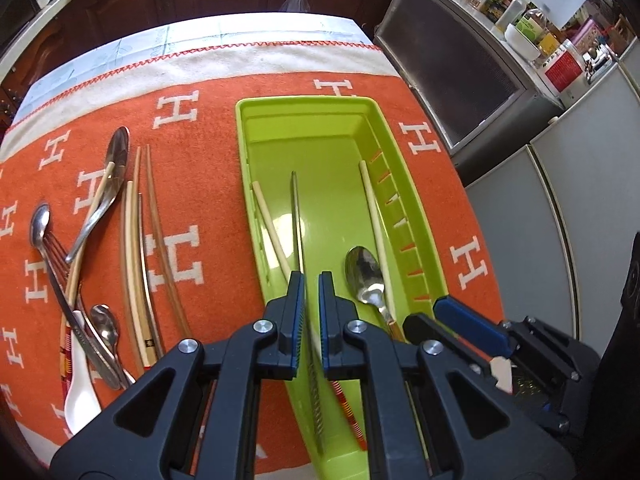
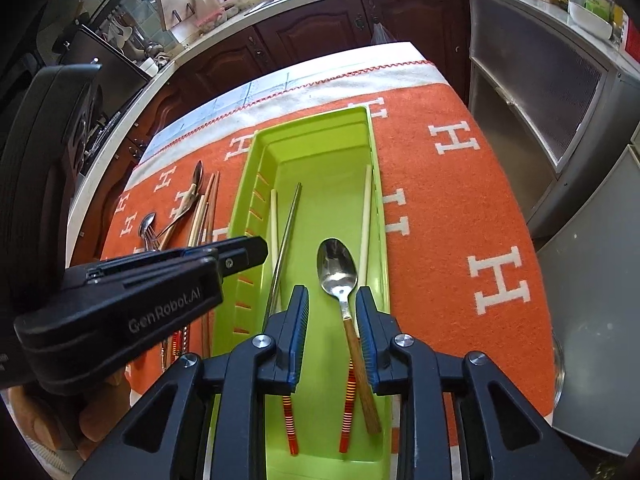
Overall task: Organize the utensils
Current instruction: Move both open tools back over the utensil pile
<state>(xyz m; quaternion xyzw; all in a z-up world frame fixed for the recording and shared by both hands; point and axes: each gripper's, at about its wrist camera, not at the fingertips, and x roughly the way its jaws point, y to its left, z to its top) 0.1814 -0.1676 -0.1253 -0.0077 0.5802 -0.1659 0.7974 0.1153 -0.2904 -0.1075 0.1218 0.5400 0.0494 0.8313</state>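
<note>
A green utensil tray [image 1: 256, 128] [image 2: 360, 120] lies lengthwise on the orange cloth. In it lie two cream chopsticks with red striped ends [image 2: 365, 216], a metal chopstick [image 1: 297, 220] [image 2: 286, 232] and a wooden-handled spoon [image 1: 364, 276] [image 2: 338, 272]. My left gripper [image 1: 311, 280] is over the tray's near end, slightly open, the metal chopstick running between its fingers. My right gripper [image 2: 332, 296] is open over the tray, its fingers either side of the spoon's handle. Loose spoons, a fork and chopsticks [image 1: 136, 216] [image 2: 196, 208] lie left of the tray.
A white ceramic spoon [image 1: 80, 396] lies at the near left of the cloth. A grey cabinet [image 1: 452, 76] with jars on top stands right of the table. Dark wooden cupboards [image 2: 320, 28] line the far side.
</note>
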